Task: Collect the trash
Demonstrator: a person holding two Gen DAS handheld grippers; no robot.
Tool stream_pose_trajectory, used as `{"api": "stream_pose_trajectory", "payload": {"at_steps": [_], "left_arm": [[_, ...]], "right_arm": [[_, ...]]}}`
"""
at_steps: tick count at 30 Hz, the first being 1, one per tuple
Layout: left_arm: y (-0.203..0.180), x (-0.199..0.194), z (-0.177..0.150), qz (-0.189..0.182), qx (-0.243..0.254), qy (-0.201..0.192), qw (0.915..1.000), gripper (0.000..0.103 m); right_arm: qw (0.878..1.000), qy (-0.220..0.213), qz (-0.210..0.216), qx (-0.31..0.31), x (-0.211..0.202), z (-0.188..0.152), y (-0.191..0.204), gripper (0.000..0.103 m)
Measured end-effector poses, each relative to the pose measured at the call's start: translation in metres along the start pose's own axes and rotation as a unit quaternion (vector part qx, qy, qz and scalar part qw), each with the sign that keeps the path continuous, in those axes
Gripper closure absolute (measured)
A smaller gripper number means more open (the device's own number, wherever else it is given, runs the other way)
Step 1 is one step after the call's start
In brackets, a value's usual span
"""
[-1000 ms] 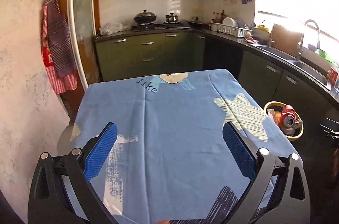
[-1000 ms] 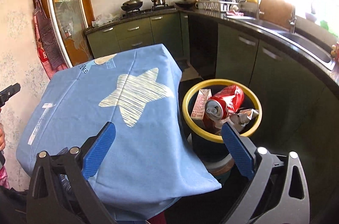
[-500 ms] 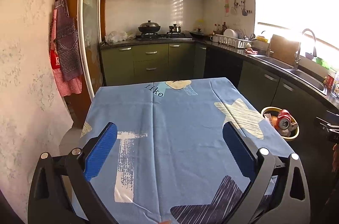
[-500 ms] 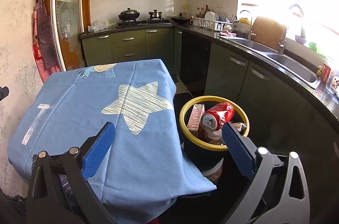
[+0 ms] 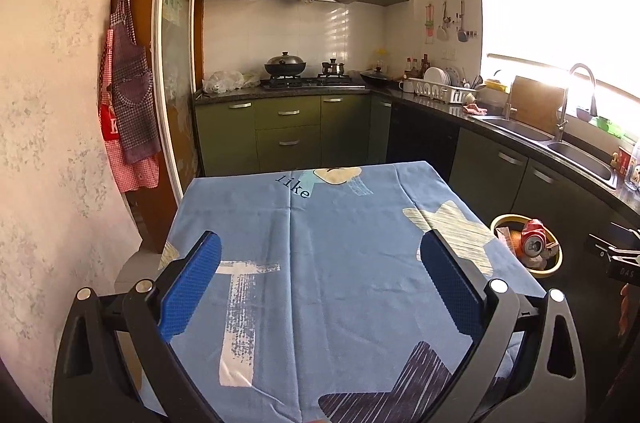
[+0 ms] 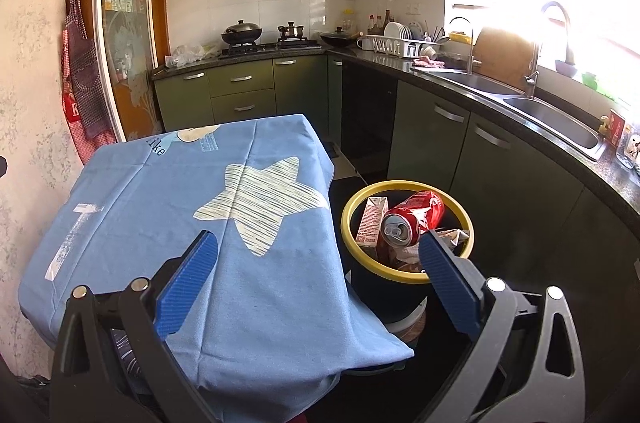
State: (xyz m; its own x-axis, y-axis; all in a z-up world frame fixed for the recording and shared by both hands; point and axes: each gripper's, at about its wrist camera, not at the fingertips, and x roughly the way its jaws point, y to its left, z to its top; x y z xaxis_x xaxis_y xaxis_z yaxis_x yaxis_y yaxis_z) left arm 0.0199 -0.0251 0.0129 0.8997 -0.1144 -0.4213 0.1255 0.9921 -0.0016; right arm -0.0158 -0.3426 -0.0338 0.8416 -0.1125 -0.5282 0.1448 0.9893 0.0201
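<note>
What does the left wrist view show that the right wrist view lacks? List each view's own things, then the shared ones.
Only the left wrist view shows the dark striped star printed at the near edge of the tablecloth, and the left tongs, open. Only the right wrist view shows the cloth's corner hanging beside the bin, and the right tongs, open. Both show the yellow-rimmed bin holding the red can and a carton, plus the pale star and the stove.
</note>
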Motion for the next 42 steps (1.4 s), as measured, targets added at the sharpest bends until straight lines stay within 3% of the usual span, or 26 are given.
{"api": "stream_pose_trajectory", "payload": {"at_steps": [42], "left_arm": [[0.0004, 0.0082, -0.0016, -0.007, 0.002, 0.01, 0.9999, 0.005]], "right_arm": [[1.0, -0.009, -0.007, 0.001, -0.0069, 0.0022, -0.0018, 0.007]]}}
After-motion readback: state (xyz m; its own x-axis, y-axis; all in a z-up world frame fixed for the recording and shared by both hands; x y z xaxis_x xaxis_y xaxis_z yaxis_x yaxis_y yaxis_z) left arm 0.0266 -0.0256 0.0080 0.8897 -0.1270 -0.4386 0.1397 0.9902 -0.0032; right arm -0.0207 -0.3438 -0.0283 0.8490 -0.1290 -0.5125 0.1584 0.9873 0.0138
